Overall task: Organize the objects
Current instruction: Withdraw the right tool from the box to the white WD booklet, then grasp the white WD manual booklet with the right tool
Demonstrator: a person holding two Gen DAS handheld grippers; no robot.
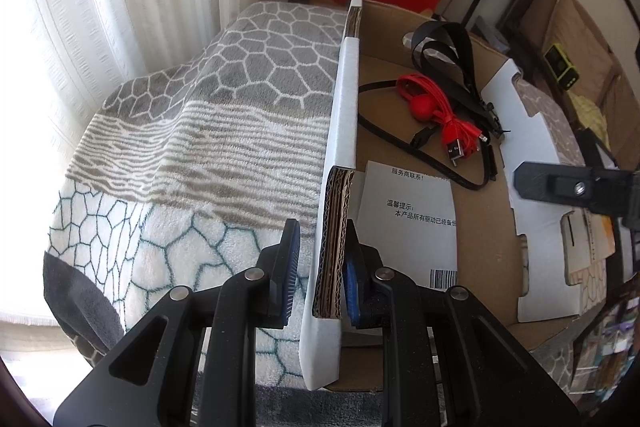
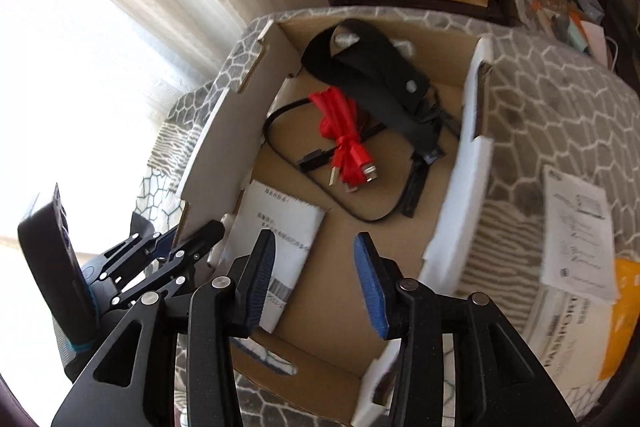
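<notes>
My left hand-held gripper clamps the stiff, light cardboard box by its left wall; my right hand-held gripper hangs released above floppy cables, best pinched at the tied middle.

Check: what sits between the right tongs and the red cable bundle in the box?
Only bare cardboard floor, seen in the right wrist view. The right tongs hang open above it; the white leaflet lies off to the side, the red cable bundle farther in.

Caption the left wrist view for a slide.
Left gripper clamps the cardboard box wall; red cable and black strap lie inside.
</notes>
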